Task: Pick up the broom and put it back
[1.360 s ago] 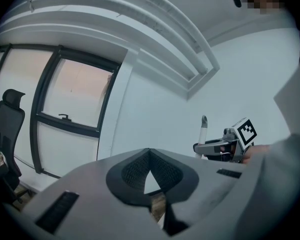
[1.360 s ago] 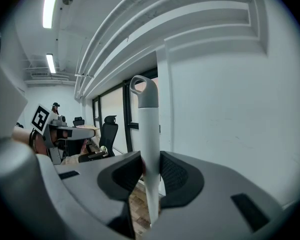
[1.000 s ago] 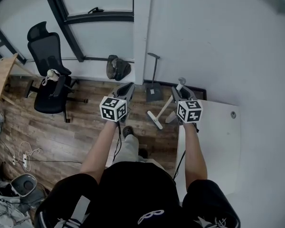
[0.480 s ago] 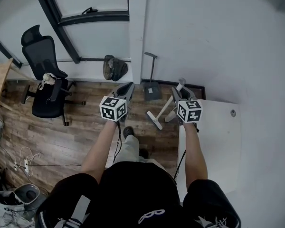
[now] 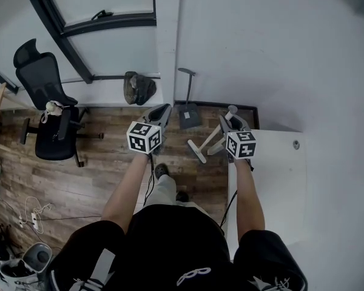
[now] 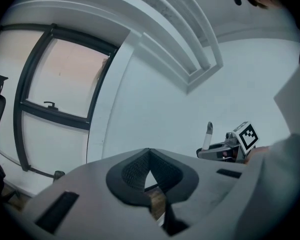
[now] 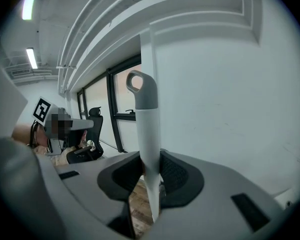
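**Right gripper** [image 5: 229, 121]: clamped on the white shaft of the broom [image 5: 211, 137], just under its grey loop cap. Shaft pinched between both pads in the right gripper view, cap standing above the jaws.

**Broom position:** carried at a slant, head low over the wooden floor [image 5: 97, 174], off the far left corner of the white bench [image 5: 279, 180].

**Left gripper** [image 5: 164, 110]: jaws together, nothing between them, held alongside the right one.

**Change over the last second:**
- Office chair [image 5: 45, 126] and dark bag [image 5: 138, 87] displaced toward the left edge of the head view.
- Dustpan [image 5: 188, 115], at the foot of the wall [image 5: 261, 53], drawn nearer to both grippers.
- Grip on the shaft unchanged, broom at the same slant.

**Meaning for the task (judgement):** pick-up complete, carry toward the wall under way. Likely remaining: bring the broom to the wall beside the dustpan, stand it there, then release.

**Caution:** keep the broom head clear of the bench edge and the dustpan's upright handle.
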`<move>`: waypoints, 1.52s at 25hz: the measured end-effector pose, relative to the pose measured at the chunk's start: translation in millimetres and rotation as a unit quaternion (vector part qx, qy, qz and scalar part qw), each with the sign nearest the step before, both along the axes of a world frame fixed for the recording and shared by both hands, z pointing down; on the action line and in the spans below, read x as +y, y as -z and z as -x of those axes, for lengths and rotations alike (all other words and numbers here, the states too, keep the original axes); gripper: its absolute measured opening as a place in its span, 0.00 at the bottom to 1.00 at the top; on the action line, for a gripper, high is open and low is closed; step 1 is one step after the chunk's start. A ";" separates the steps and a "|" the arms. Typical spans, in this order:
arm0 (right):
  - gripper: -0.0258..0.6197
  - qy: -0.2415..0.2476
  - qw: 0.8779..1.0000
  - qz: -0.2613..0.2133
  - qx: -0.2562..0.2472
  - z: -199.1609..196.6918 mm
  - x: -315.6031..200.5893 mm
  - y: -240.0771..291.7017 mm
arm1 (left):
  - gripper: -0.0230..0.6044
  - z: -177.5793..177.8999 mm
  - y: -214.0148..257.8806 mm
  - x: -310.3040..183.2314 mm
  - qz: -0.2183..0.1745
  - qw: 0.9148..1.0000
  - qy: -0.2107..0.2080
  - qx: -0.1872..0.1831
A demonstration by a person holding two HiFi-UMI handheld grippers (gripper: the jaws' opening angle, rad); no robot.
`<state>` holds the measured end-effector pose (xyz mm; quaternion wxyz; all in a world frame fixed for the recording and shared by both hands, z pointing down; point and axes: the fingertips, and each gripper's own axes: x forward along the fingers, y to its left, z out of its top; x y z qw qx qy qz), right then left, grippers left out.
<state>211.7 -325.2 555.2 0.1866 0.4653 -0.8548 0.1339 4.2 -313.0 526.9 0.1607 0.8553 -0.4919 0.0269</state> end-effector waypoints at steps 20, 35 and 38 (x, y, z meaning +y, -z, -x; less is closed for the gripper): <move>0.22 -0.089 0.996 0.030 0.001 2.4 -86.7 -34.5 | 0.07 15.4 -24.8 -109.6 0.012 0.998 -0.066 0.005; 0.22 -0.171 0.981 0.087 -0.026 -13.4 -68.1 -99.8 | 0.07 -13.3 -60.0 -121.3 0.040 0.992 -0.122 -0.003; 0.22 -0.178 0.978 0.100 -0.030 -16.6 -58.2 -113.2 | 0.07 -23.3 -71.8 -110.2 0.051 0.990 -0.132 -0.005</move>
